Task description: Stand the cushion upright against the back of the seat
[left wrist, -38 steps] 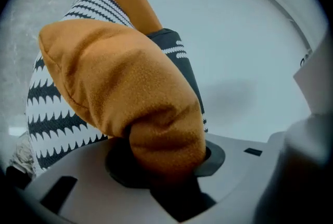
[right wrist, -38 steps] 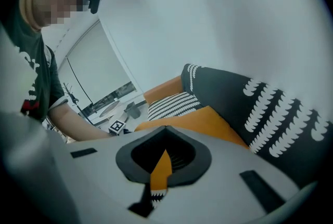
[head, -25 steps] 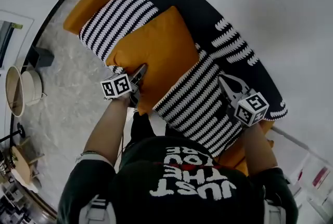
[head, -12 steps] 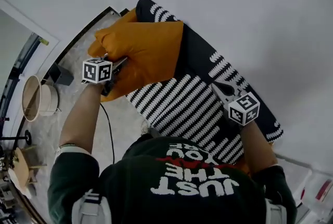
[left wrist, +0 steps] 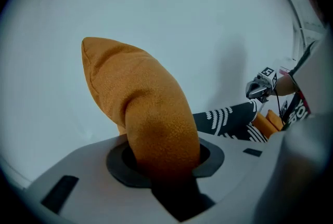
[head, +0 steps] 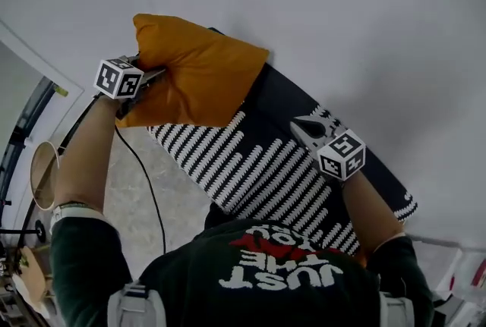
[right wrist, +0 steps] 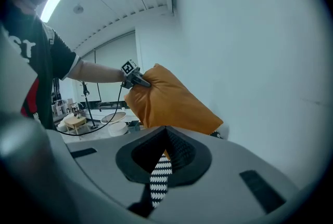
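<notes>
An orange cushion [head: 199, 75] hangs in the air at the upper left, in front of the white wall. My left gripper [head: 154, 76] is shut on its left edge; in the left gripper view the orange fabric [left wrist: 140, 103] fills the jaws [left wrist: 164, 166]. A black-and-white striped cushion [head: 250, 166] is tilted up against the black patterned sofa back [head: 285, 94]. My right gripper [head: 305, 128] is shut on its upper edge, and in the right gripper view striped fabric [right wrist: 160, 179] sits between the jaws. That view also shows the orange cushion [right wrist: 166, 101] and the left gripper [right wrist: 136, 78].
A white wall rises right behind the sofa. On the pale stone floor [head: 129, 196] at the left stand a round tub [head: 42, 174] and a small wooden table [head: 26, 272]. A black cable [head: 148, 189] hangs from my left gripper.
The left gripper has lifted the orange cushion off the seat, up and to the left. The right gripper has raised its edge of the striped cushion, tipping it up.
</notes>
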A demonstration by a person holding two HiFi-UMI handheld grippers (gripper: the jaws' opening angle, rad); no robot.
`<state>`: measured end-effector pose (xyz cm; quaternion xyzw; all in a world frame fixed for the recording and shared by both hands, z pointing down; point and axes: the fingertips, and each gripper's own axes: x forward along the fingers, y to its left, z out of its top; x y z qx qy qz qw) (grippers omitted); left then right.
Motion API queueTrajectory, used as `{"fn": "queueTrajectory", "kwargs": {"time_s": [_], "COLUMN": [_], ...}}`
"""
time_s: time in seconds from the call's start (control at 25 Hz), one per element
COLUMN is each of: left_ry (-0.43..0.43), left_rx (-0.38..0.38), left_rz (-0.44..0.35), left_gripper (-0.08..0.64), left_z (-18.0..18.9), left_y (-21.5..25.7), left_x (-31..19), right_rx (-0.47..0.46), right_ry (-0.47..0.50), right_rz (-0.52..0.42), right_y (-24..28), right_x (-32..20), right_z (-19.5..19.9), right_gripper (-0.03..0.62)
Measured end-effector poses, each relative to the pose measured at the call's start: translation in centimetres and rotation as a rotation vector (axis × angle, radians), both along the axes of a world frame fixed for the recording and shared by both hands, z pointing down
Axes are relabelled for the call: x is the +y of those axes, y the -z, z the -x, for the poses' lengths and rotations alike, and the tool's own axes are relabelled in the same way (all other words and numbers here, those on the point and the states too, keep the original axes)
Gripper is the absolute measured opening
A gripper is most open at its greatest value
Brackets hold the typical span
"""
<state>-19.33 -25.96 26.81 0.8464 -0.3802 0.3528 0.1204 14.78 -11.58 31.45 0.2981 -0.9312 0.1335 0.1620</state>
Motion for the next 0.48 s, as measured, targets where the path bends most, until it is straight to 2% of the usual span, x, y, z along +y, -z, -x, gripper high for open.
{"fn": "queueTrajectory", "kwargs": {"time_s": [0.24,0.48], "left_ry": [-0.189,-0.332], "left_rx": [-0.123,-0.275], "left_rz": [-0.008,0.013], "left_gripper": [0.160,0.163], "left_z": [4.8,8.7], "left_y": [0.3,-2.2], "left_x": [-7.6,-14.1], "right_rx": [0.017,-0.005], "right_ry": [-0.009,-0.028], "right_rz": [0.000,0.064], "right_y": [-0.7,-1.7], "right_x": [-5.8,-10.6], "right_z": [7.5,13.9], "right_gripper": [0.023,0.023]}}
